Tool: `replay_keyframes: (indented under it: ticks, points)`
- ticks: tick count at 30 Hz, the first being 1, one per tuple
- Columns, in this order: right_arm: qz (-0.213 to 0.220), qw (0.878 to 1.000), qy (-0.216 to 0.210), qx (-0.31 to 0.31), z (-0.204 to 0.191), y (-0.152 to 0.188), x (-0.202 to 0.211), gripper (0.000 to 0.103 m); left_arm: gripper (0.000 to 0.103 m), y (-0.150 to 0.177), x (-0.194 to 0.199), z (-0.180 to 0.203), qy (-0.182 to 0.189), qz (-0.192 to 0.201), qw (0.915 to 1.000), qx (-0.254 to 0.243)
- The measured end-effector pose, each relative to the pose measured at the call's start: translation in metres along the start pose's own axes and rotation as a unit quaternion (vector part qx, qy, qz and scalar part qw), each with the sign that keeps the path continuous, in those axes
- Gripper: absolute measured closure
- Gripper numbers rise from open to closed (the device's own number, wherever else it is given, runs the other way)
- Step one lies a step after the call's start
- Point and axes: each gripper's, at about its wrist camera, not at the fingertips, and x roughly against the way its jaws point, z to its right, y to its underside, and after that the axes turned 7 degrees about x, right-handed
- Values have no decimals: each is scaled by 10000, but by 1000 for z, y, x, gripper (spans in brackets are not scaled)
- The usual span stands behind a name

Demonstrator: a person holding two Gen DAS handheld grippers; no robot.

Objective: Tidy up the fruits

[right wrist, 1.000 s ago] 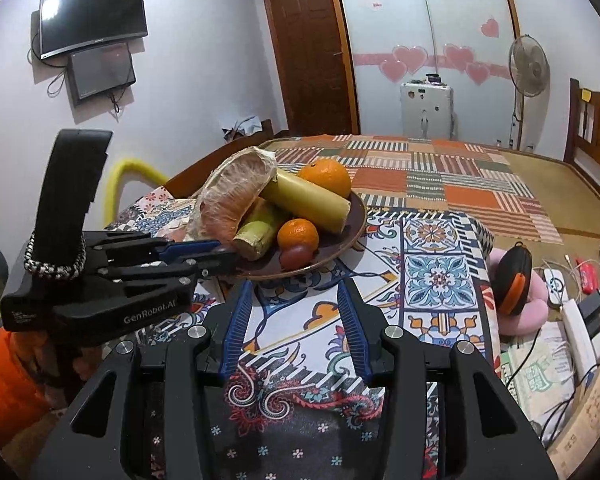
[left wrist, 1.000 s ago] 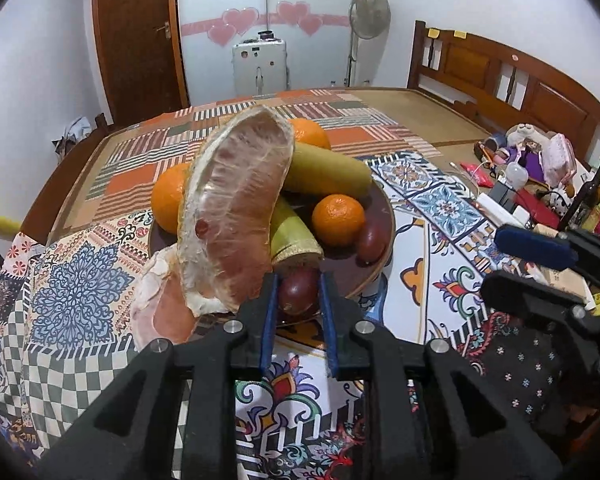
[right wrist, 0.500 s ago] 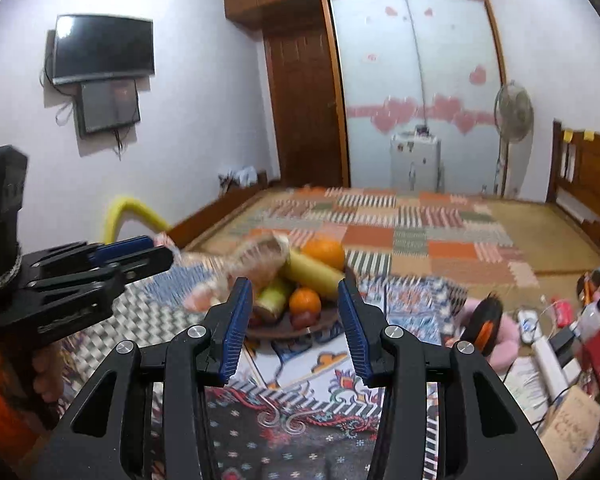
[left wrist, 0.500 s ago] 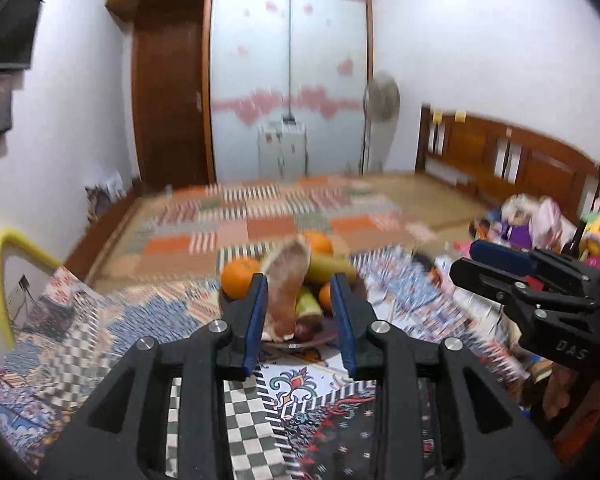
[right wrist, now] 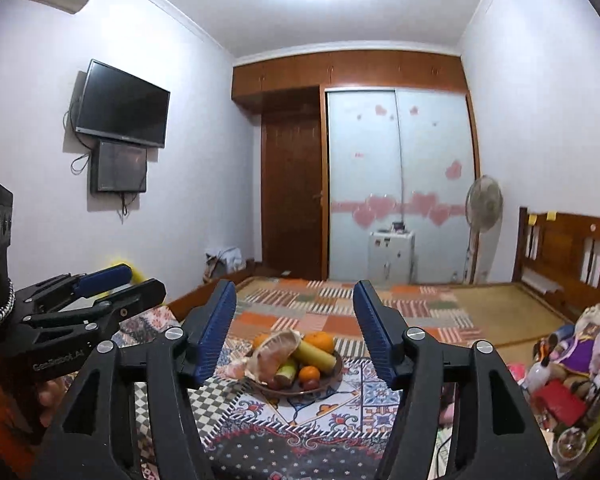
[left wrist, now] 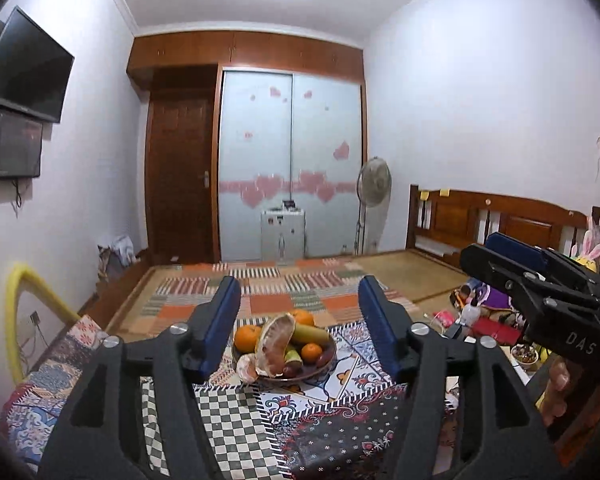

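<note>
Fruits (left wrist: 284, 346) sit piled on the plate (left wrist: 327, 357), job looks done, both hand-held grippers (left wrist: 300, 330) (right wrist: 294, 330) just spread, empty.

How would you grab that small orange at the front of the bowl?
Probably from above. The small orange sits low at the near side of the bowl, with the yellow-green stalk behind it and a dark fruit close in front, so the sides are crowded. Its round top is bare. Pinch across its widest part, fingers going down on its left and right.
</note>
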Motion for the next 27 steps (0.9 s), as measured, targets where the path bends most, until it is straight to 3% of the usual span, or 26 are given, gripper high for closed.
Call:
replay_keyframes:
  ticks: [1,5,9,13,27]
  points:
    - [52,10000,34,-11,-2,-2,4,29,37,-2,6,1,16,50,10000,3]
    - [190,9996,211,-1,-5,-2,4,22,31,-6,22,7,16,210,9998,-41]
    - [257,9992,295,-71,-5,-1,8,10,13,-6,33,7,-7,332,9994,-22]
    - [298,9988,376,-81,-7,1,12,0,6,-5,39,8,-88,409,9991,0]
    - [257,9989,372,-95,-10,10,24,0,2,1,43,4,-142,405,9991,42]
